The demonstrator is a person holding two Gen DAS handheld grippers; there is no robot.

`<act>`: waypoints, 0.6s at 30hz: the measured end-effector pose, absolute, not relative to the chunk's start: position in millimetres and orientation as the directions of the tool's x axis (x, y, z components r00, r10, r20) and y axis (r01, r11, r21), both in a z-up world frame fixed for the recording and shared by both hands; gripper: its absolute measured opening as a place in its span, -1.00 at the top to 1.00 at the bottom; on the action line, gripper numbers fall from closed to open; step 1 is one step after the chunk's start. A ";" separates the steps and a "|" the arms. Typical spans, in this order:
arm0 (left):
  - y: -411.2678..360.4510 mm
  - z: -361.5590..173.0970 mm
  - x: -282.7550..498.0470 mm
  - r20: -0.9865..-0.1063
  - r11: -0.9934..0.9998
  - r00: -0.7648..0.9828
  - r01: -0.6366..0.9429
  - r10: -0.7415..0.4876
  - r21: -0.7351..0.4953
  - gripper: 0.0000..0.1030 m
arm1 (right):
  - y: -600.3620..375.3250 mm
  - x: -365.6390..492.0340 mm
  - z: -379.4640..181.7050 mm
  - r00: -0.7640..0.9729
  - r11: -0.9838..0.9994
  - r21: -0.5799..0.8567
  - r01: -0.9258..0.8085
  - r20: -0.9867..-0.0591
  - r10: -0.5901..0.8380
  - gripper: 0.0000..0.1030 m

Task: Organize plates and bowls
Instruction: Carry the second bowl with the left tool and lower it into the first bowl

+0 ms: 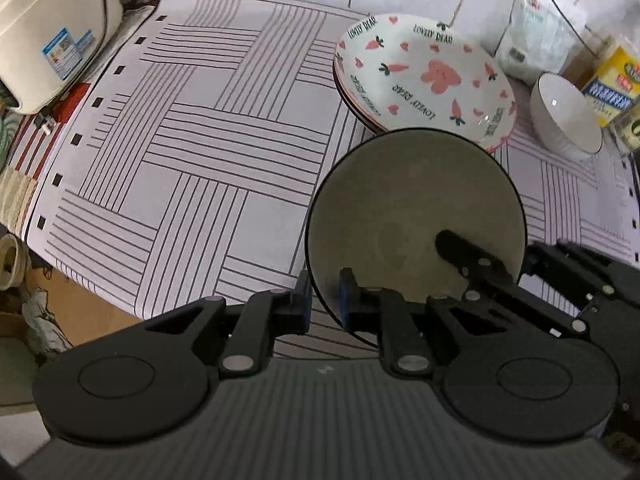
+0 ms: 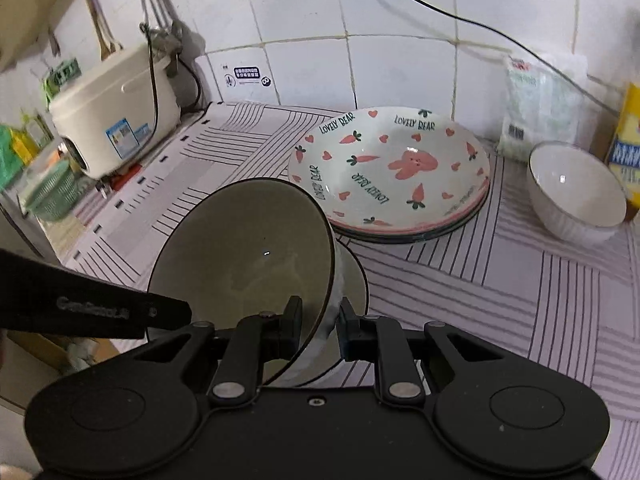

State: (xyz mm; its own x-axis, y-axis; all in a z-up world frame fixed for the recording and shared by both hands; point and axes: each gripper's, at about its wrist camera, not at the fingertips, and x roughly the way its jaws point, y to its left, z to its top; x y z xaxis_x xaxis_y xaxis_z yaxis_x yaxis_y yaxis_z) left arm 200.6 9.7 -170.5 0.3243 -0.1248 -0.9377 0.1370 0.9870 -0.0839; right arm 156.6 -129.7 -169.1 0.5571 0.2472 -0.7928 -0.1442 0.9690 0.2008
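Tongs, left (image 1: pixel 325 306) and right (image 2: pixel 319 330), both clench the grey bowl's (image 1: pixel 400 216) rim, striped tablecloth (image 1: pixel 192 140) bare leftward.

I've got a wide bare stretch of the striped white cloth-covered counter (image 1: pixel 180 152) open to my left, nothing standing on it until the cream plastic rice cooker (image 1: pixel 52 28) at the far left corner. Straight ahead, the stack of white carrot-and-bear printed plates (image 2: pixel 390 168) blocks the way to the tiled wall (image 2: pixel 312 60). Right of that stack, the small white ribbed bowl with a dark rim (image 2: pixel 576 192) sits apart from it, leaving a passable lane between. Behind the bowl, a clear plastic packet (image 2: pixel 540 108) and a yellow box (image 2: pixel 628 148) crowd the wall. The big grey dark-rimmed bowl (image 1: pixel 412 216) fills my near foreground.
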 end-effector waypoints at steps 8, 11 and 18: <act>7.0 -182.6 216.4 -0.960 0.986 0.258 0.151 -0.114 -0.076 0.72 | -110.1 160.6 -169.8 0.566 0.980 0.044 -0.194 -0.811 0.149 0.55; 6.6 -184.1 219.3 -0.958 0.985 0.265 0.157 -0.106 -0.066 0.72 | -97.2 155.3 -169.5 0.586 0.972 -0.045 -0.229 -0.804 0.100 0.51; 8.7 -187.9 226.4 -0.960 0.980 0.238 0.162 -0.150 -0.113 0.72 | -86.7 153.2 -168.6 0.620 0.962 -0.137 -0.234 -0.784 0.039 0.47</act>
